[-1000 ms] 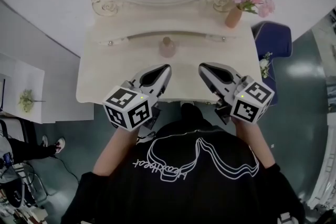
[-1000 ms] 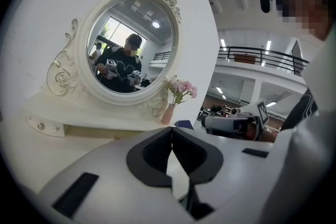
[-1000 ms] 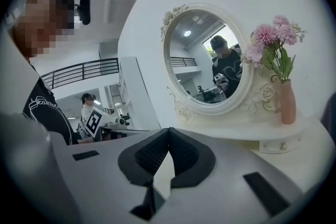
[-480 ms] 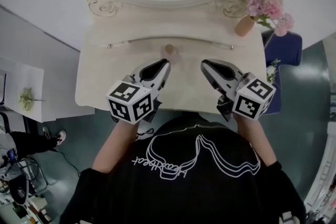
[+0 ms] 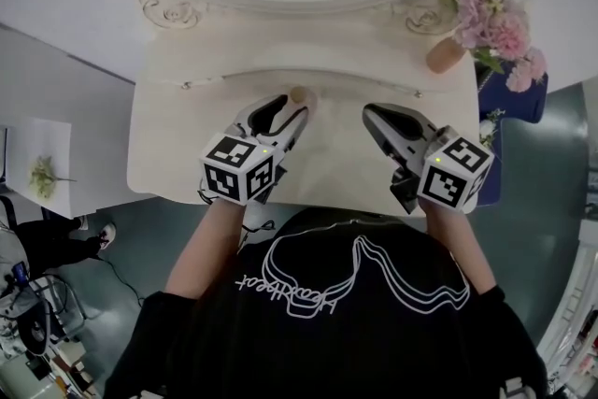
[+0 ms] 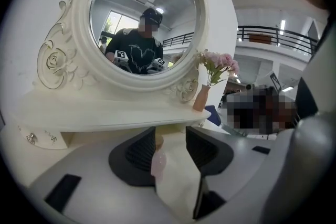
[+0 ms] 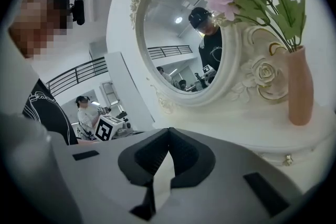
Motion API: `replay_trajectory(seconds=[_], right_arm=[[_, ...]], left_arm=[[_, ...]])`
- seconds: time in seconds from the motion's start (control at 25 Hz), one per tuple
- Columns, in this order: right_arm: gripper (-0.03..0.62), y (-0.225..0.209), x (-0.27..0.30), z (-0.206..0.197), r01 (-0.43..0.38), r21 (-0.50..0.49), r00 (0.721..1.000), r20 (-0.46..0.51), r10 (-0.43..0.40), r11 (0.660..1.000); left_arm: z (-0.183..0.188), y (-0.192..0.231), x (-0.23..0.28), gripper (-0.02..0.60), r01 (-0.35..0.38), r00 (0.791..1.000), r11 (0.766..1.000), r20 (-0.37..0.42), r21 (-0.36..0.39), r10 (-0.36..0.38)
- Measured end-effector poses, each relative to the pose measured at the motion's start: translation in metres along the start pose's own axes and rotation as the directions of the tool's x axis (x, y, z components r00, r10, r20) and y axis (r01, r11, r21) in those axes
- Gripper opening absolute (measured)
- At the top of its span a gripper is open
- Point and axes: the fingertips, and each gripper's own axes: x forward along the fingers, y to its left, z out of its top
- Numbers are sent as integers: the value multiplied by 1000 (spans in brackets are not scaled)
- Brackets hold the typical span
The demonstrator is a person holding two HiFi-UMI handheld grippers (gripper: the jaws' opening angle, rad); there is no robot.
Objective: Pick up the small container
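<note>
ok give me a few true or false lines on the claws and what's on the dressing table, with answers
1. The left claw is shut tight with nothing in it. False: its jaws stand apart and have just been opening, with the small container between them.
2. The right claw has its jaws together and holds nothing. True.
3. The vase of pink flowers stands toward the right end of the dressing table. True.
4. The small container lies tipped over at the table's front edge. False: it stands upright, toward the back.
</note>
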Motion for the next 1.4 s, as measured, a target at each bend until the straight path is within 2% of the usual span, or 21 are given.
replay_trajectory(seconds=[0.2,0.36,0.68,1.0,1.4], right_arm=[[5,-15,-3,-1,17,14,1000,-10,-17,1000],[5,-24,-4,-5,33,3,999,-28,-33,999],[5,-33,-9,-11,55,15,998,-45,-54,998],[5,-39,-14,-12,70,19,997,-45,-69,997],[5,-44,-15,-17,78,34,996,-46,-76,996]], left_arm=[[-16,18,18,206,-56,998,998,-35,32,57],[-23,26,29,207,-86,996,995,-24,58,87],[-37,29,46,213,-91,995,991,-42,101,96],[-41,32,52,151,-125,990,982,-49,143,134],[-41,32,53,141,-142,988,976,-30,166,149]])
